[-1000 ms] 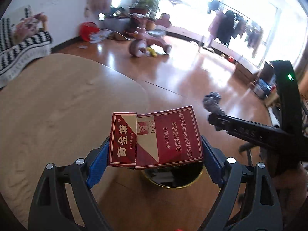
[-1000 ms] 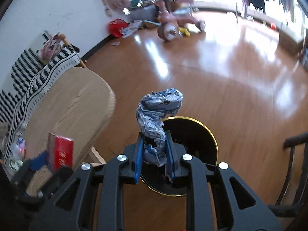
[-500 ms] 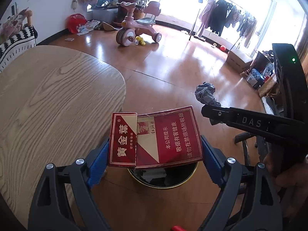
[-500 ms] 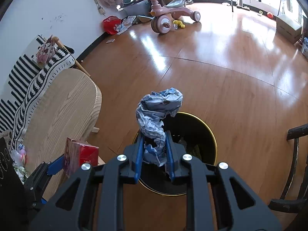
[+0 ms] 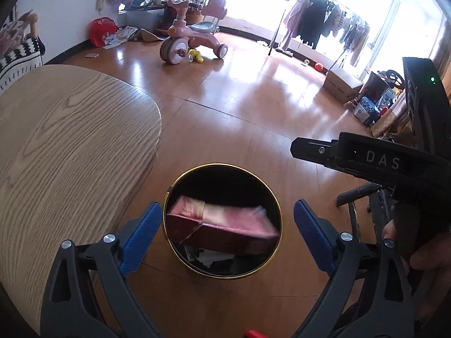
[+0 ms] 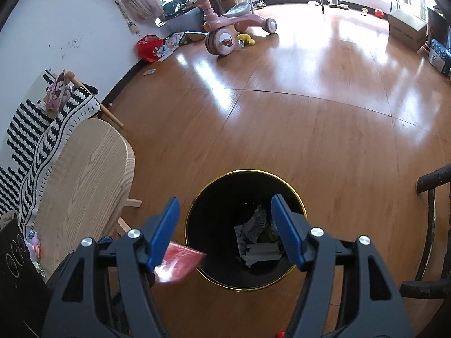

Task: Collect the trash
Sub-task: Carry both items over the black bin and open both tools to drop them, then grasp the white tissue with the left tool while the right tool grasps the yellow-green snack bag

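A black bin with a gold rim (image 5: 222,165) stands on the wooden floor right under both grippers. My left gripper (image 5: 227,204) hangs over it, jaws opening and nothing between them. The red cigarette box (image 5: 222,225) is blurred, dropping into the bin's mouth. From the right wrist the same box (image 6: 177,263) shows as a red smear beside the bin rim (image 6: 245,172). My right gripper (image 6: 225,198) is also opening and empty. The crumpled grey paper (image 6: 255,224) lies inside the bin among other scraps. One of the right gripper's fingers (image 5: 315,152) reaches in from the right.
A rounded wooden table (image 5: 70,155) lies to the left of the bin. A dark chair (image 6: 431,225) stands on the right. Far back are a pink tricycle (image 5: 191,42), a red bag (image 5: 103,29) and a clothes rack (image 5: 324,28). A hand (image 5: 422,253) holds the right gripper.
Both grippers have let go. The red box left the left jaws and falls toward the bin. The crumpled paper left the right jaws and now lies in the bin.
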Tool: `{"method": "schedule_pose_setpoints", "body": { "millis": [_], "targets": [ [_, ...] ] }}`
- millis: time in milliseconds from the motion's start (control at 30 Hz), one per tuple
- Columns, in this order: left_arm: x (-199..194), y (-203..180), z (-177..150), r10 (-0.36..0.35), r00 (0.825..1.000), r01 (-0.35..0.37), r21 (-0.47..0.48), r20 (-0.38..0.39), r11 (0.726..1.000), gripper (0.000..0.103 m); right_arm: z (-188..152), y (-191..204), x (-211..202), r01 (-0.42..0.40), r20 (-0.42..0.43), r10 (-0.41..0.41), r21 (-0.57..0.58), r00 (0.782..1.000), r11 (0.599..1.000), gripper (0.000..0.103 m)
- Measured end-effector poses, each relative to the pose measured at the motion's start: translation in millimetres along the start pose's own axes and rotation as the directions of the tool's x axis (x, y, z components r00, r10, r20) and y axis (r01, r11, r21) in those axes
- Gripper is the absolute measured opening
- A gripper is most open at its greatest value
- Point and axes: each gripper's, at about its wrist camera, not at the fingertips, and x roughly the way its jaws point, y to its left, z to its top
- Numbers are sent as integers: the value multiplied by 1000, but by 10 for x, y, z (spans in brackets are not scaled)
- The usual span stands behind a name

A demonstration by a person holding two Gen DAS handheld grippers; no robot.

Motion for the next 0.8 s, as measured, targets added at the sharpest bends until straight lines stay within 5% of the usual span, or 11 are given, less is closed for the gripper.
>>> {"method": "schedule_pose_setpoints", "body": {
  "millis": [333,533,700,800],
  "targets": [
    [-153,49,16,17,1000,-17,-14,22,1000,93,-13,62,-10,-11,4,11,-3,1000,1000,66],
    [-654,305,-15,85,993,-82,-35,83,996,94,-65,351,-23,-46,6,47,-72,999,996,72],
    [-1275,867,-152,221,967,-205,-125,127,971,95,-188,808,-52,-82,6,85,-208,996,975,74],
    [-1722,1341,-307,322,936,-288,-217,139,933,95,-361,1199,-45,-108,-8,112,-327,994,939,75]
  ]
}}
